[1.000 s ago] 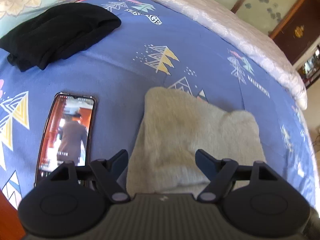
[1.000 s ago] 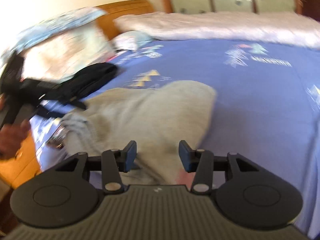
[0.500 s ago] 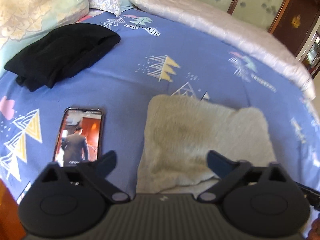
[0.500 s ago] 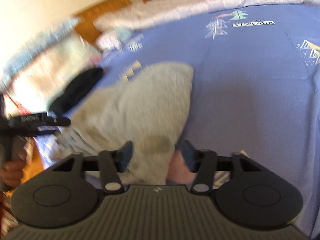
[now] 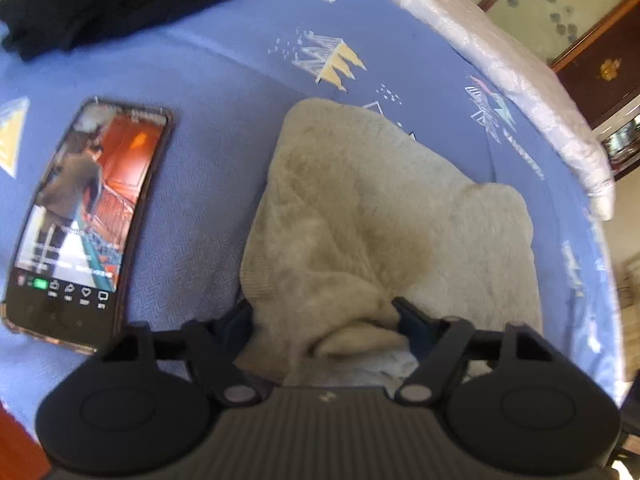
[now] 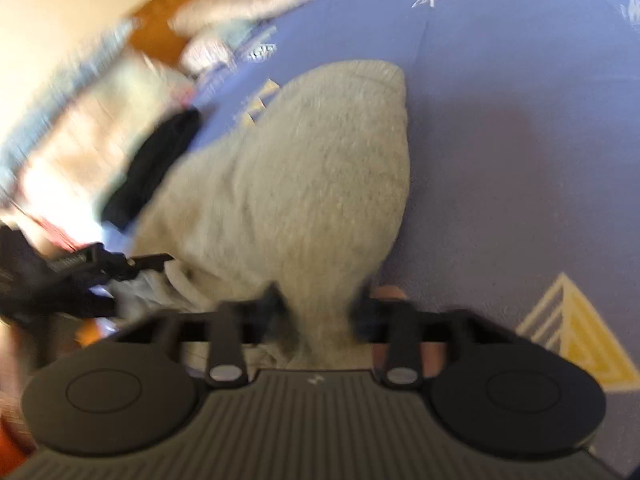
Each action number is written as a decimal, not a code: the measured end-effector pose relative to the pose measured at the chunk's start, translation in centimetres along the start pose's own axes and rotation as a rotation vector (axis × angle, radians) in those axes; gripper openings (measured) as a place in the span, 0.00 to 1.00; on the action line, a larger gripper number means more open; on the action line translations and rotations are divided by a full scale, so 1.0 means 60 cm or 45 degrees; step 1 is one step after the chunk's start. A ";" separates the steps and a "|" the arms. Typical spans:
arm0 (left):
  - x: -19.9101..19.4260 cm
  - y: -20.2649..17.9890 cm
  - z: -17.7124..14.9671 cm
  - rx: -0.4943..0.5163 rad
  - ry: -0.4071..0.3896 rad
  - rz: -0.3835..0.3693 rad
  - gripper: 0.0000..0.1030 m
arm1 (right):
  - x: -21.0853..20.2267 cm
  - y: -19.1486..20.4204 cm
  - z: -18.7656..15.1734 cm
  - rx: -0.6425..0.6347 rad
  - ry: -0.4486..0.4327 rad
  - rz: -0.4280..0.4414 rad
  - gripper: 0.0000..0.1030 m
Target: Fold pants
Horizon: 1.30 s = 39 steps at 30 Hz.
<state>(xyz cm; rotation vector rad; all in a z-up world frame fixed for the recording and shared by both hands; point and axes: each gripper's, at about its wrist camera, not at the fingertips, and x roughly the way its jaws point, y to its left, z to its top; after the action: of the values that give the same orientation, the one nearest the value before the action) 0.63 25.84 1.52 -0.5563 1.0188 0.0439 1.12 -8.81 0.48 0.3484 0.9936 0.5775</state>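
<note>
Near edge of folded fuzzy beige fleece pants is bunched between both closing grippers: left gripper, right gripper. Fabric is pinched by each; long axis runs away from both across the blue bed

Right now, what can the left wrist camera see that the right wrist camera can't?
Only the left wrist view shows the phone lying lit up on the blue bedsheet beside the pants, plus a dark wooden cabinet.

Only the right wrist view shows the headboard, the pillow, and the left hand-held gripper from the side.

Both show the fuzzy beige pants, the black clothes and the sheet. In each, the hand-held gripper's jaws are closing with the pants' near edge bunched between them, left and right.
</note>
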 end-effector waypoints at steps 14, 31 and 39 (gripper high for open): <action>0.030 -0.247 -0.120 0.345 0.137 -0.365 0.45 | -0.271 -0.047 -0.029 -0.265 -0.433 -0.300 0.18; 0.023 -0.262 -0.094 0.418 0.102 -0.209 0.94 | -0.289 -0.218 -0.092 0.392 -0.482 -0.084 0.74; 0.103 -0.271 -0.128 0.392 0.256 -0.232 0.97 | -0.263 -0.248 -0.106 0.527 -0.381 -0.001 0.74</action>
<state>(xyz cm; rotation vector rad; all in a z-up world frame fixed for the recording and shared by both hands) 2.50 6.95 0.25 -0.3742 1.1399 -0.3312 -6.51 -30.09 0.22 0.7782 0.8179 0.3021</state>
